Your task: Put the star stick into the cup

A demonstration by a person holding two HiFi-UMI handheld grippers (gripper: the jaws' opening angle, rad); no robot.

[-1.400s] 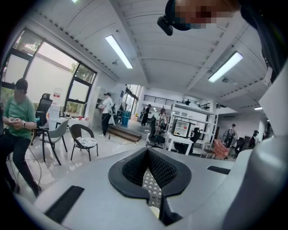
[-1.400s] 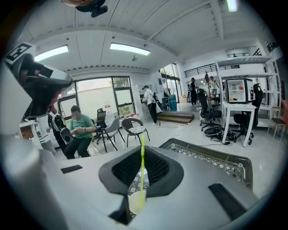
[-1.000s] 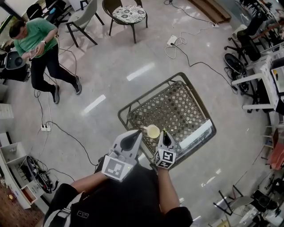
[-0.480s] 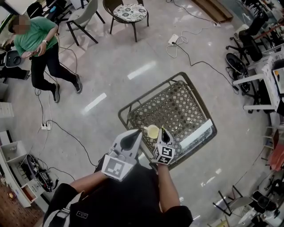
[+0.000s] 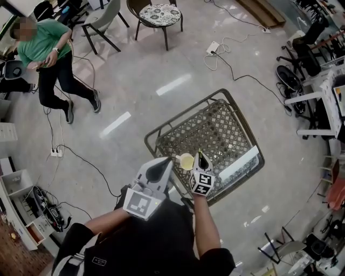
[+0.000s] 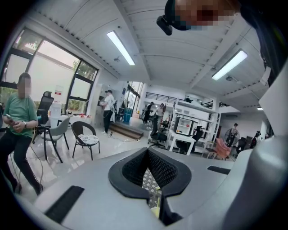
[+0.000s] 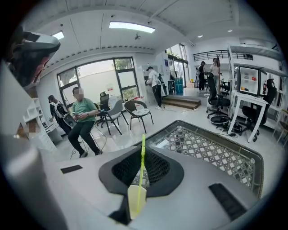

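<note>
A small yellow cup with a handle stands on the near left part of the lattice table. My right gripper is just right of the cup and is shut on the thin green star stick, which points up out of the jaws. In the right gripper view the stick runs up between the black pads of that gripper, with a pale yellow end below. My left gripper hovers left of the cup, shut and holding nothing. In the left gripper view a sliver of the cup shows.
The table is a metal-framed lattice top on a shiny floor. A person in a green top stands far left. Chairs are at the back, cables cross the floor, and desks and office chairs line the right side.
My right gripper has moved a little to the right and forward with the stick, along the right side of the cup. The left gripper and the cup have stayed put.
</note>
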